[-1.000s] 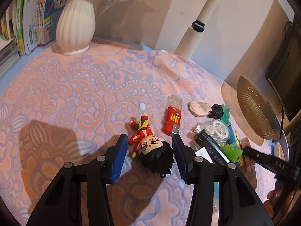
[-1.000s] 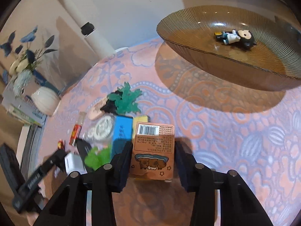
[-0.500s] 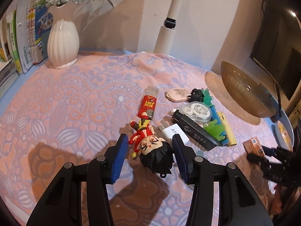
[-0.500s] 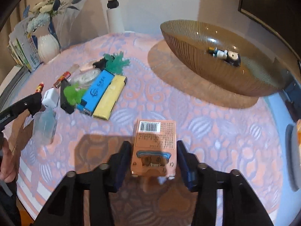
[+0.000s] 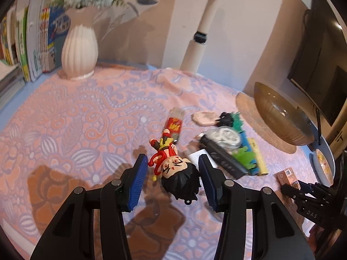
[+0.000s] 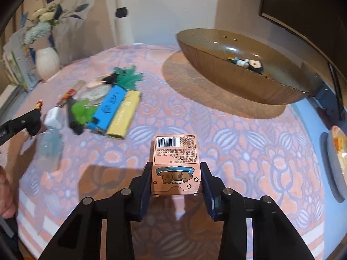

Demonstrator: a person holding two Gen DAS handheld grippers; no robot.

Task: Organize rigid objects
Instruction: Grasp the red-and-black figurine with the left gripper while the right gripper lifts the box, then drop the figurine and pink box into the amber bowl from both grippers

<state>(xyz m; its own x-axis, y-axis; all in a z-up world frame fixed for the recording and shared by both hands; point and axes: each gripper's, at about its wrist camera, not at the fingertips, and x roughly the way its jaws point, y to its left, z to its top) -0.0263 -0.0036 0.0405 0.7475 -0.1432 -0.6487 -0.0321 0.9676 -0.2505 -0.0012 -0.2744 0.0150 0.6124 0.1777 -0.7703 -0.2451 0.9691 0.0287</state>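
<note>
So far only one small figure (image 6: 249,63) lies in the brown bowl (image 6: 216,80), far ahead and right of the right claw (image 6: 175,181). Its jaws are closing on the orange box (image 6: 175,162), pads against its sides. The left claw (image 5: 173,181) clamps a black-haired doll (image 5: 173,169) by the head. Ahead to its right, the lighters (image 5: 252,151) and other clutter are unsorted.
</note>
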